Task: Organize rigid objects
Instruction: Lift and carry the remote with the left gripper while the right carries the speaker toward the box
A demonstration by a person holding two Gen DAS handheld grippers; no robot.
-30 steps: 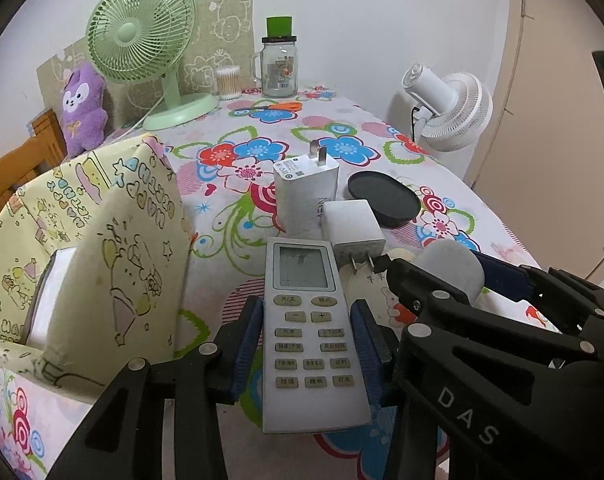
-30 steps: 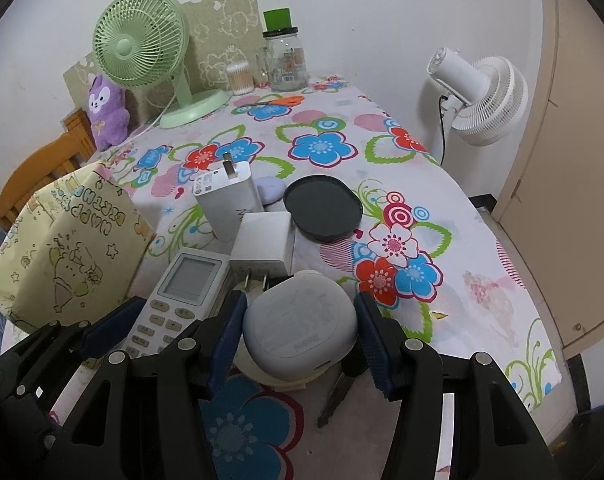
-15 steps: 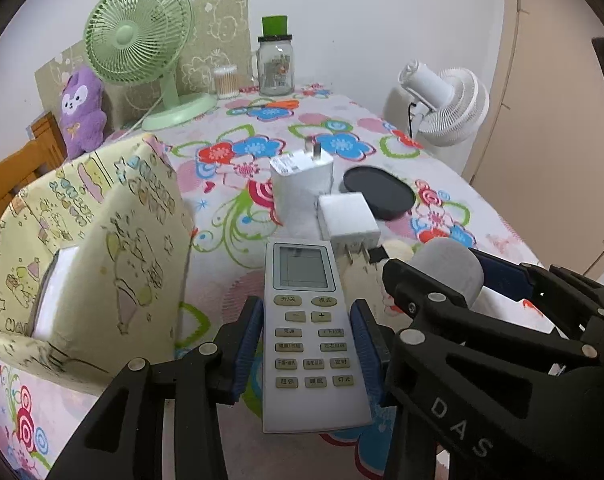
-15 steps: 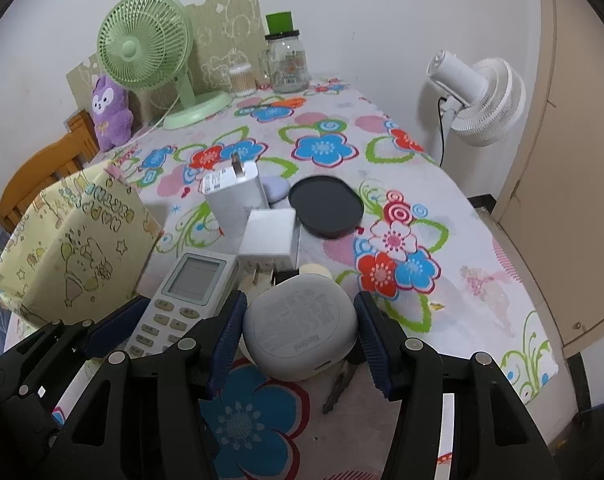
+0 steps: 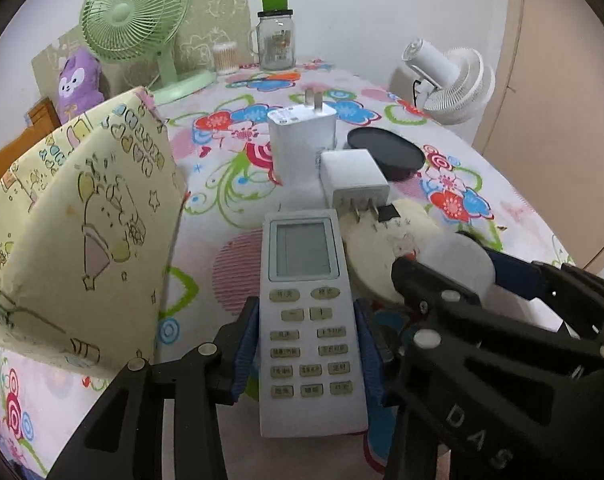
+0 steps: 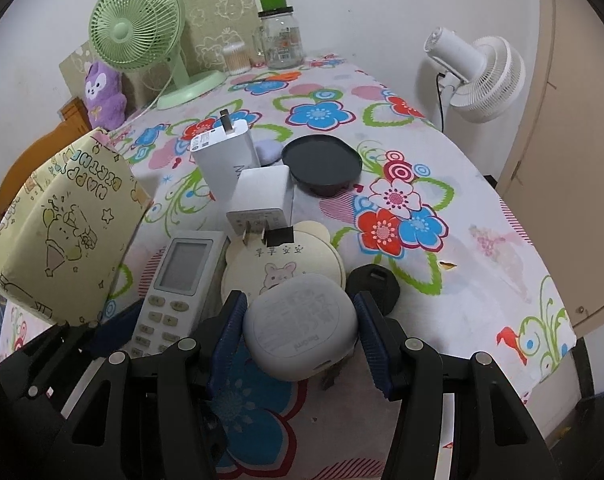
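My left gripper (image 5: 307,344) is shut on a white remote control (image 5: 307,300) and holds it above the floral tablecloth; it also shows in the right wrist view (image 6: 174,280). My right gripper (image 6: 300,320) is shut on a round pale-grey earbud case (image 6: 302,326), held just to the right of the remote. Below them lie a cream bear-shaped coaster (image 6: 282,262), a small white charger (image 6: 264,196) lying on its side, a tall white charger (image 6: 226,156) standing prongs up, and a black round lid (image 6: 322,162).
A yellow cartoon-print bag (image 5: 74,232) stands at the left, close to the remote. A green desk fan (image 6: 142,36), a purple plush (image 6: 104,98), a glass jar (image 6: 282,36) and a cotton-swab tub stand at the far edge. A white fan (image 6: 478,72) stands beyond the table's right side.
Both grippers have risen and drawn back with their objects. The earbud case has come off the bear coaster, which now shows, along with a black round object beside it.
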